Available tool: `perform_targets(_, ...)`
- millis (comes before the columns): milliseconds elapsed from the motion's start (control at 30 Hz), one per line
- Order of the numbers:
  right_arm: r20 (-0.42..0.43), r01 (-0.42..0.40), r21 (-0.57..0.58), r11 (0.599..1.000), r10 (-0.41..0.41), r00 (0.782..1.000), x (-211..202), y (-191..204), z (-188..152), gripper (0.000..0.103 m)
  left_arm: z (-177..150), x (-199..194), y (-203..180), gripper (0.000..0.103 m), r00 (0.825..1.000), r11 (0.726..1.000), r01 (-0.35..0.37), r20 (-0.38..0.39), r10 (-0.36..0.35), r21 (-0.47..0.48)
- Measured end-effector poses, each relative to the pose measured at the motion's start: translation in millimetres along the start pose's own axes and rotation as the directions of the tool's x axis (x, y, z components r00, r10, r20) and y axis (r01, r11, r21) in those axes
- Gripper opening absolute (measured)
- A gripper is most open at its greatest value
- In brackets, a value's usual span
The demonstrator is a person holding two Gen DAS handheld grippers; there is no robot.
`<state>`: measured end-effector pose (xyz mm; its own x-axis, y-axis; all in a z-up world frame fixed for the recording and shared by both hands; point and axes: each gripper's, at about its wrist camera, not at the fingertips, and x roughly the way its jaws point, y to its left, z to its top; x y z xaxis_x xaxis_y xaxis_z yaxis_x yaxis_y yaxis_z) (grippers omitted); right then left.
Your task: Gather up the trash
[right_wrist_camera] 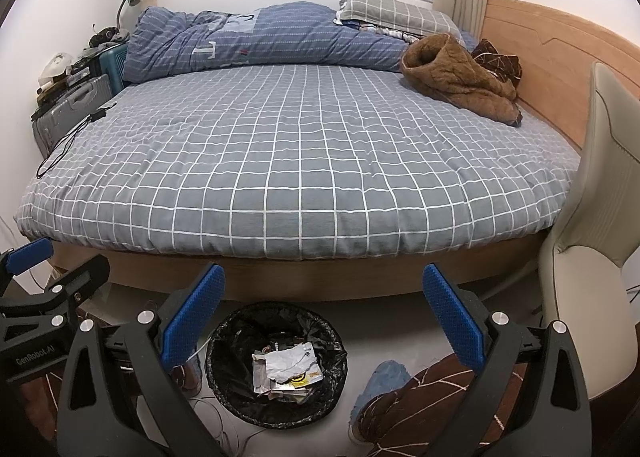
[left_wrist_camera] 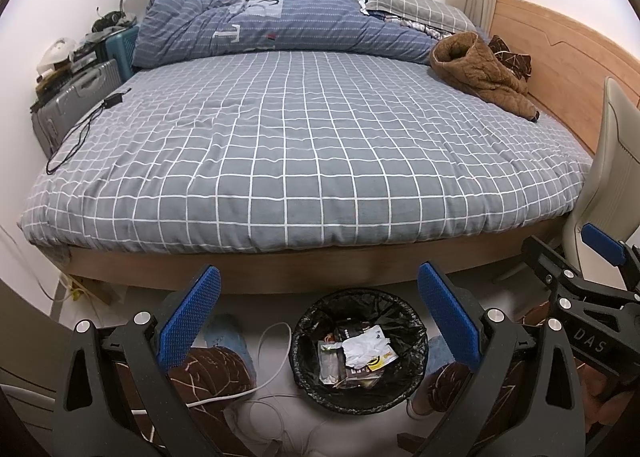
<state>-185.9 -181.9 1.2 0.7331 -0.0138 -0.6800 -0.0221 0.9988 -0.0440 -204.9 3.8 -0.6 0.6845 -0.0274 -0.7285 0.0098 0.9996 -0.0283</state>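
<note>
Here, in a bedroom, I hold both my claws above the floor at the foot of a bed (left_wrist_camera: 304,161), each spread wide with nothing between its blue pads. My left gripper (left_wrist_camera: 318,309) frames a round trash bin (left_wrist_camera: 304,377) lined with a black bag; the bin stands on the pale floor just in front of the bed's wooden base, and from this view it sits squarely between my two fingers. My right gripper (right_wrist_camera: 324,309) hovers just beside the left, so in its view the bin (right_wrist_camera: 224,377) falls toward its left finger rather than the middle.

Inside the bin lies the collected trash (left_wrist_camera: 354,357): a crumpled white paper on top, a yellow-and-black wrapper at its edge and clear packets beneath, all resting on the bag's bottom. The right view shows the same heap (right_wrist_camera: 286,371) low in the bin.

A white cable (left_wrist_camera: 272,361) loops over the floor to the left of the bin. My legs in brown patterned trousers (right_wrist_camera: 404,405) and blue slippers (right_wrist_camera: 378,381) flank the bin on both sides.

On the bed, a grey checked cover spreads flat; a blue quilt (left_wrist_camera: 264,25) is bunched along the far edge, a brown fleece garment (left_wrist_camera: 476,69) lies at the far right corner by the wooden headboard, and a black charger cord (left_wrist_camera: 84,125) trails along the left edge. A cream chair (right_wrist_camera: 592,257) stands at the bed's right near corner.
</note>
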Motion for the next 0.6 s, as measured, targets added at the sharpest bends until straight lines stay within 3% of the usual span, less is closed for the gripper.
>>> perform_targets(367, -0.01, -0.006, 0.0, 1.0, 0.006, 1.0, 4.5, 2.2, -2.8, 0.095, -1.8, 3.2, 2.0, 0.097, 1.0, 1.0, -0.018, -0.005, 0.018, 0.003)
perform_targets(467, -0.011, -0.006, 0.0, 1.0, 0.006, 1.0, 5.1, 1.7, -3.0, 0.095, -1.4, 4.1, 0.0, 0.097, 0.999, 0.999, -0.051, 0.001, 0.051, 0.009)
perform_targets(600, -0.012, -0.005, -0.002, 1.0, 0.005, 1.0, 5.4, 1.3, -3.1, 0.095, -1.5, 6.5, -0.2, 0.097, 0.999, 0.999, -0.033, -0.013, 0.033, 0.0)
